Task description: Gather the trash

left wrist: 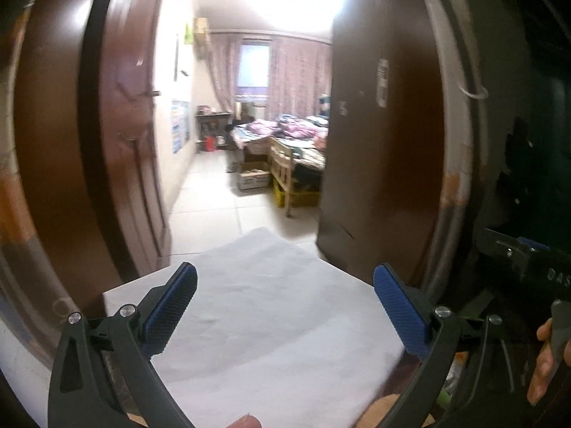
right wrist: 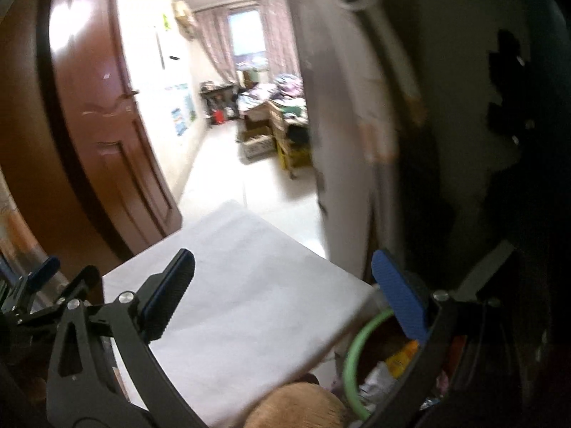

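Green-rimmed bin (right wrist: 351, 356) w/ trash (blurry), both grippers (left wrist: 285, 306) (right wrist: 285, 299) wide, empty.

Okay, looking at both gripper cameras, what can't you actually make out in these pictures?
- Green-rimmed bin, right wrist view: mostly hidden behind the open right gripper and cut off by the lower edge; its contents are blurred scraps.
- White table surface, left wrist view: the open left gripper covers its near edge.
- Bed through the doorway: items on it are too small and blurred.
- Right side, both views: too dark.
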The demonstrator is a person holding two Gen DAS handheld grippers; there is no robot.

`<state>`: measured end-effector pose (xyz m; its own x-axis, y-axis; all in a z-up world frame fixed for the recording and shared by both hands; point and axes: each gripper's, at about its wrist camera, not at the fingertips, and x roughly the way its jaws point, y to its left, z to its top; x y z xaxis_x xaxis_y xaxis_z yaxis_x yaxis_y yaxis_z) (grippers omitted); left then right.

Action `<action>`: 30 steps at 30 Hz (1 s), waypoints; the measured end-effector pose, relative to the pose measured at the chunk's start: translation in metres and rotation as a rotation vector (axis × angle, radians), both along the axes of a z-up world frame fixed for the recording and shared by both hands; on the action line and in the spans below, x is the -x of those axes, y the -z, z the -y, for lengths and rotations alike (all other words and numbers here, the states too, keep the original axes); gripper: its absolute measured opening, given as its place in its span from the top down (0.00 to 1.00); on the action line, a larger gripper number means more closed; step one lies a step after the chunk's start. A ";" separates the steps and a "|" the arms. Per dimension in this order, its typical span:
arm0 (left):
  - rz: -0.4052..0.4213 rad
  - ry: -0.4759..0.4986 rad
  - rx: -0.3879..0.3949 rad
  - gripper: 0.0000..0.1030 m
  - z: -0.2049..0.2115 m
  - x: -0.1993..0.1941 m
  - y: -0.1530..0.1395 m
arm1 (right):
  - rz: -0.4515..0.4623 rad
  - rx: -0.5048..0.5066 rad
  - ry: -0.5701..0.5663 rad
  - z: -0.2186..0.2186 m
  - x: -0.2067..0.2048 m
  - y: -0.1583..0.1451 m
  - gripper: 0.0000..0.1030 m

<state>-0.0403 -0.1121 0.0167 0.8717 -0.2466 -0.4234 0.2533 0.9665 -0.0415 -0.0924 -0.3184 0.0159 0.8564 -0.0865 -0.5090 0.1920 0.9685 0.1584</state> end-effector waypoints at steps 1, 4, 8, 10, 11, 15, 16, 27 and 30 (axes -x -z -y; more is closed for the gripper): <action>0.004 -0.023 0.007 0.08 -0.007 -0.001 -0.002 | 0.010 0.015 -0.015 -0.009 -0.002 -0.003 0.05; 0.020 -0.090 0.027 0.08 -0.025 -0.005 -0.006 | 0.031 0.051 -0.049 -0.031 -0.008 -0.010 0.05; 0.055 -0.174 0.029 0.08 -0.043 -0.006 -0.006 | 0.053 0.114 -0.069 -0.055 -0.013 -0.017 0.05; 0.051 -0.187 0.035 0.08 -0.049 -0.007 -0.005 | 0.058 0.137 -0.075 -0.064 -0.013 -0.020 0.05; 0.053 -0.194 0.034 0.08 -0.050 -0.008 -0.005 | 0.059 0.141 -0.078 -0.067 -0.013 -0.020 0.05; 0.061 -0.210 0.033 0.08 -0.057 -0.007 -0.006 | 0.063 0.140 -0.080 -0.079 -0.014 -0.021 0.05; 0.060 -0.211 0.033 0.08 -0.057 -0.007 -0.006 | 0.062 0.141 -0.083 -0.079 -0.014 -0.021 0.05; 0.043 -0.209 0.051 0.08 -0.065 -0.007 -0.007 | 0.053 0.171 -0.095 -0.097 -0.014 -0.023 0.05; 0.041 -0.210 0.046 0.08 -0.063 -0.006 -0.007 | 0.049 0.174 -0.096 -0.098 -0.013 -0.022 0.05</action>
<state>-0.0343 -0.0488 0.0233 0.9222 -0.0765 -0.3792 0.0492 0.9955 -0.0810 -0.0798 -0.2205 0.0378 0.8885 -0.0864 -0.4507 0.0936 0.9956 -0.0063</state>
